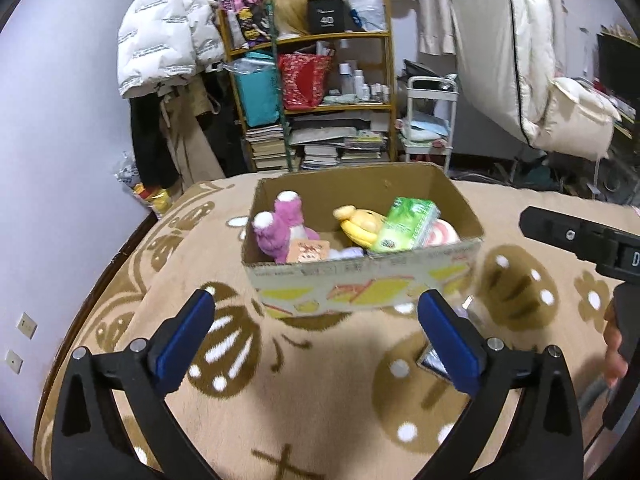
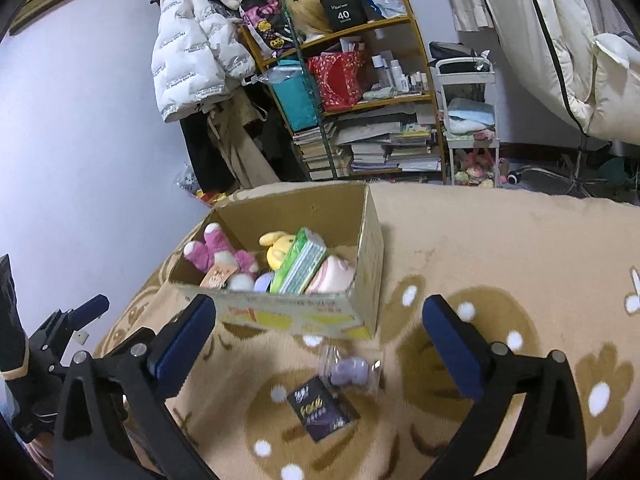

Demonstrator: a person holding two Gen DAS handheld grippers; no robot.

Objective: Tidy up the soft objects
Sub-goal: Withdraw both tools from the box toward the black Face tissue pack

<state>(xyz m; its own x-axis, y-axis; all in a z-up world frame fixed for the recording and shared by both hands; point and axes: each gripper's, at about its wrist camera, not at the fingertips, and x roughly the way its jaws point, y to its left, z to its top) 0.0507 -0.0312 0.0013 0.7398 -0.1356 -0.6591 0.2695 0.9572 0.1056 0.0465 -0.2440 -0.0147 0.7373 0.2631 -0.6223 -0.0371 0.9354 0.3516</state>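
Note:
A cardboard box [image 1: 360,284] [image 2: 280,312] stands on a tan patterned blanket. Inside lie a pink plush [image 1: 280,228] [image 2: 218,254], a yellow plush [image 1: 356,226] [image 2: 278,248], a green tissue pack [image 1: 408,224] [image 2: 302,266] and a pink-and-white soft toy [image 1: 442,234] [image 2: 334,276]. On the blanket in front of the box lie a small lilac item in clear wrap [image 2: 352,370] and a dark packet [image 2: 322,408] [image 1: 434,362]. My left gripper [image 1: 316,304] is open and empty, before the box. My right gripper [image 2: 320,312] is open and empty above the lilac item and packet.
The blanket [image 1: 320,400] [image 2: 500,248] covers a bed that ends at the left against a lilac wall. Behind stand a crowded wooden shelf [image 1: 312,92] [image 2: 360,100], hanging coats [image 1: 168,40] and a white trolley [image 1: 430,120] [image 2: 470,128]. The other handheld gripper shows at each view's edge.

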